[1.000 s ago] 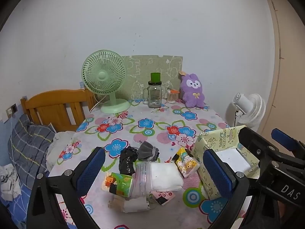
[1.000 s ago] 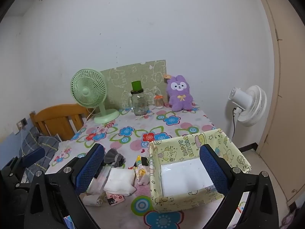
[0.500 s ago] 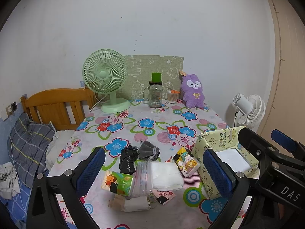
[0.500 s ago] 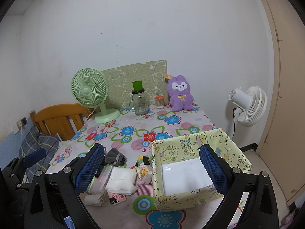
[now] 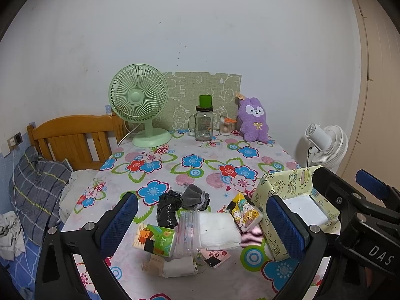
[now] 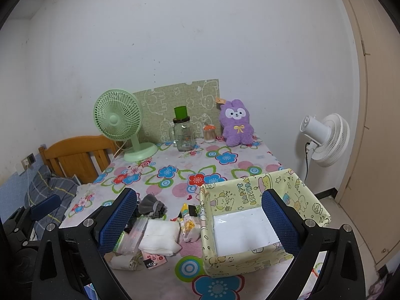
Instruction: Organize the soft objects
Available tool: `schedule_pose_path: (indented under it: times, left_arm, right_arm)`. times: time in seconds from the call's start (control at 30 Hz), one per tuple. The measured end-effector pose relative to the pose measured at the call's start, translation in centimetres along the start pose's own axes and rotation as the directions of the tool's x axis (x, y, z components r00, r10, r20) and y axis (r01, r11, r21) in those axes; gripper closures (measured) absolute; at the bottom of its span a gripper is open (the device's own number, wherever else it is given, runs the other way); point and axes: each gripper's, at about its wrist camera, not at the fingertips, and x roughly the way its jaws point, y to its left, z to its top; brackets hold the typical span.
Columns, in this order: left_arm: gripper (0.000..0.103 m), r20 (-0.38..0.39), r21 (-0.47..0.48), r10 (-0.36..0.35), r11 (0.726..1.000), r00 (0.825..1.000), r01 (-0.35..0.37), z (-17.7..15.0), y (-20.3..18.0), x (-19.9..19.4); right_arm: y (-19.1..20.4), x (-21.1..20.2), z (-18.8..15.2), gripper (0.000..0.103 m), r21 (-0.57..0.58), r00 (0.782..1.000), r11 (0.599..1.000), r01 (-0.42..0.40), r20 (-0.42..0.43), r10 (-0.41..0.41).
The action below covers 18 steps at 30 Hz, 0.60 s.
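Barely anything had shifted: both views slid a touch sideways, nothing on the table (image 5: 190, 150) moved, so sorting had not begun. Left gripper (image 5: 201, 225) hovered over the heap at lower centre of its frame, jaws wide and empty, framing the white folded cloth (image 5: 217, 230) and grey sock (image 5: 195, 197). Right gripper (image 6: 198, 221) hung with jaws wide, empty, straddling the yellow box (image 6: 252, 260) at lower right.
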Motion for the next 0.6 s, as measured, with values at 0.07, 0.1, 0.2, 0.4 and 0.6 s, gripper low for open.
schedule_pose_path:
  times: [0.07,0.1,0.2,0.4,0.6]
  left_arm:
    - [0.000,0.001,0.000,0.001,1.000,1.000,-0.001,-0.03,0.00,-0.01]
    - [0.001,0.002,0.001,0.001,1.000,1.000,-0.001,-0.02,0.00,-0.02]
    - [0.001,0.000,0.000,0.000,1.000,1.000,0.000,0.00,0.04,-0.01]
    - [0.001,0.000,-0.001,-0.001,1.000,1.000,0.001,0.03,0.10,0.01]
    - [0.001,0.001,-0.001,-0.001,1.000,1.000,0.001,0.02,0.12,-0.01]
  right_arm:
    - [0.04,-0.03,0.00,0.002,0.000,1.000,1.000,0.000,0.000,0.000]
    - [0.02,-0.03,-0.02,0.002,0.000,1.000,1.000,0.001,0.001,-0.001]
    - [0.01,-0.03,-0.03,0.002,0.000,1.000,1.000,0.001,0.000,-0.001]
    - [0.12,-0.02,0.01,0.002,0.000,1.000,1.000,0.001,0.000,-0.001]
    - [0.06,-0.03,-0.05,0.002,-0.001,1.000,1.000,0.001,0.001,-0.001]
